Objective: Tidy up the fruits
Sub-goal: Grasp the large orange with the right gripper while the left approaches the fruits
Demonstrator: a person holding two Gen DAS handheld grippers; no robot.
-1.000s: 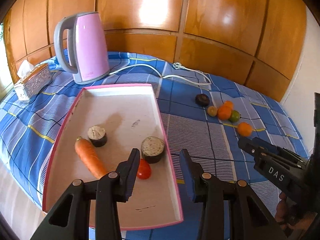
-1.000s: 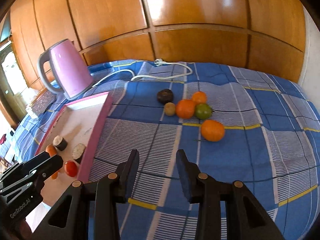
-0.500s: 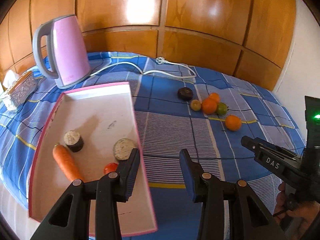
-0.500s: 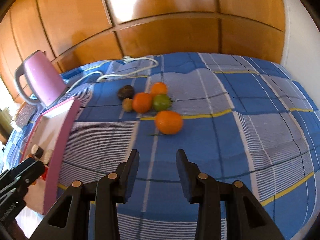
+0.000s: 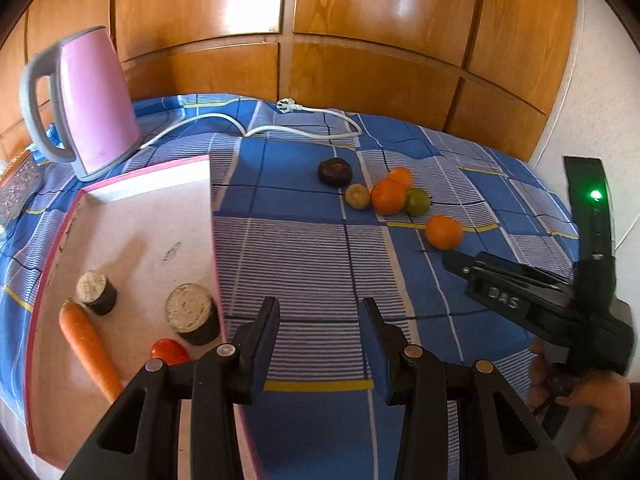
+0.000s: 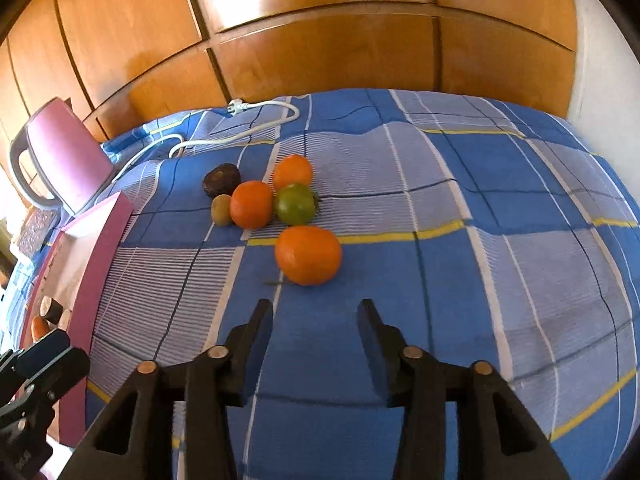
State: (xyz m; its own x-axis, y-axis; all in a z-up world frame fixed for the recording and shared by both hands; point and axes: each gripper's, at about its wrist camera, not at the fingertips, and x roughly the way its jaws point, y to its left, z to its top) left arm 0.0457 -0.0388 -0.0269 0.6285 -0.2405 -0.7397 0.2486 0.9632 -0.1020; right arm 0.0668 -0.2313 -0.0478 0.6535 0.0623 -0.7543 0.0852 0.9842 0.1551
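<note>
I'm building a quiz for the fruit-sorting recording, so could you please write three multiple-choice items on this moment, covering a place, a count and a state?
1. Where does the carrot lie?
A. In the pink-rimmed tray
B. On the blue checked cloth beside the oranges
C. Under the pink kettle

2. How many orange-coloured citrus fruits lie on the cloth?
A. One
B. Three
C. Five

3. What is the right gripper doing?
A. Clamped on the green fruit
B. Clamped on the kettle cord
C. Open and empty, short of the nearest orange

Answers:
1 A: the carrot rests on the tray floor beside two cut dark pieces and a red tomato.
2 B: three oranges show, one apart at the front and two in the cluster.
3 C: only cloth shows between its fingers, whose jaws have just been opening.
</note>
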